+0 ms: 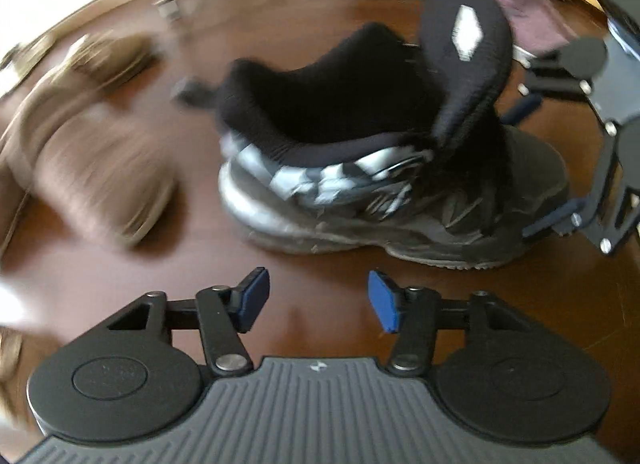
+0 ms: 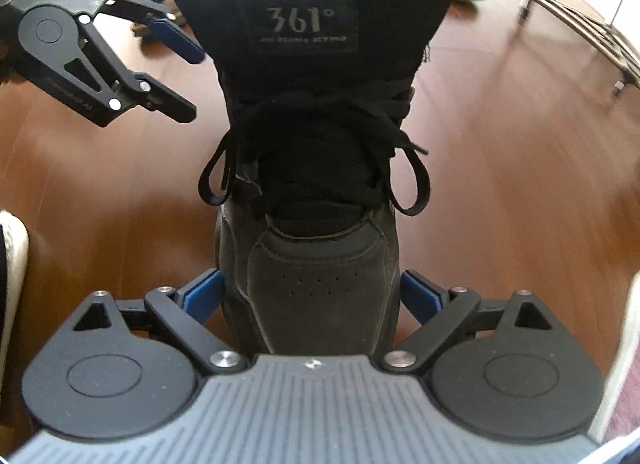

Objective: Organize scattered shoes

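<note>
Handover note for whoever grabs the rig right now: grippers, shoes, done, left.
Left gripper: open, empty, hovering beside the black sneaker, near its heel side.
Right gripper: jaws wide, straddling the sneaker's toe; I can't tell whether the pads press on it.
Sneaker stands upright on the wood floor. A brown shoe lies beside it, blurred. More footwear shows blurred at the far edge.
Done: nothing visibly lined up yet.
Left: grip the sneaker, place it, then pair the rest.
</note>
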`<state>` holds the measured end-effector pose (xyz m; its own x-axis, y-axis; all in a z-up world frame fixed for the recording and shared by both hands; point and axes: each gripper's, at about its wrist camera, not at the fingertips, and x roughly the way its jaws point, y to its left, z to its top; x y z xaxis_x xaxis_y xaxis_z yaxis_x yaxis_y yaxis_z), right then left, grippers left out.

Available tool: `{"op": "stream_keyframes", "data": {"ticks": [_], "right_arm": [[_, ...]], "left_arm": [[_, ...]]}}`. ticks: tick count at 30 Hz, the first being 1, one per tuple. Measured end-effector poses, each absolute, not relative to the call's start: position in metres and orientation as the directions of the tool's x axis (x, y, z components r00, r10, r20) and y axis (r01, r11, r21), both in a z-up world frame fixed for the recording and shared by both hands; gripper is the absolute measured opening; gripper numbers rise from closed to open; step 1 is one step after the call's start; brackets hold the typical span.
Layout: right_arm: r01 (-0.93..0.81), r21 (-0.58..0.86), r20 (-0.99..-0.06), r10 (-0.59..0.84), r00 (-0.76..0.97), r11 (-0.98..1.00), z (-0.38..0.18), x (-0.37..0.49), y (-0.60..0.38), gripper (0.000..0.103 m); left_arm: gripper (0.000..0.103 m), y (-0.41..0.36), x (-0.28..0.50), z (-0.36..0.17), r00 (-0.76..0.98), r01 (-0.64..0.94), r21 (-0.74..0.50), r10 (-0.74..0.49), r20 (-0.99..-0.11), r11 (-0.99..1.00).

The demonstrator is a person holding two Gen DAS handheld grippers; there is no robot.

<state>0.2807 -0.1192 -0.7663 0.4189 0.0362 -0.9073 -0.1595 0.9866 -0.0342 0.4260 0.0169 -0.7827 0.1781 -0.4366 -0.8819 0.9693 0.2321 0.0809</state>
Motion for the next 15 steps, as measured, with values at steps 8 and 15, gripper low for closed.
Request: {"op": "stream_keyframes", "data": {"ticks": [8, 15], "right_arm": [[-0.070, -0.015, -0.860, 0.023, 0.511, 0.997, -0.761, 0.259, -0.129, 0.081], [0.063, -0.024, -0.839, -0.054, 0.541, 0.998, -0.763, 0.271, -0.160, 0.081]], "left_arm": [[0.058, -0.017, 0.425, -0.794, 0.158, 0.980, 0.095, -0.398, -0.904, 0.172], [0.058, -0.075, 0.445, -0.796, 0.209, 0.978, 0.189, -0.406, -0.890, 0.089]]}}
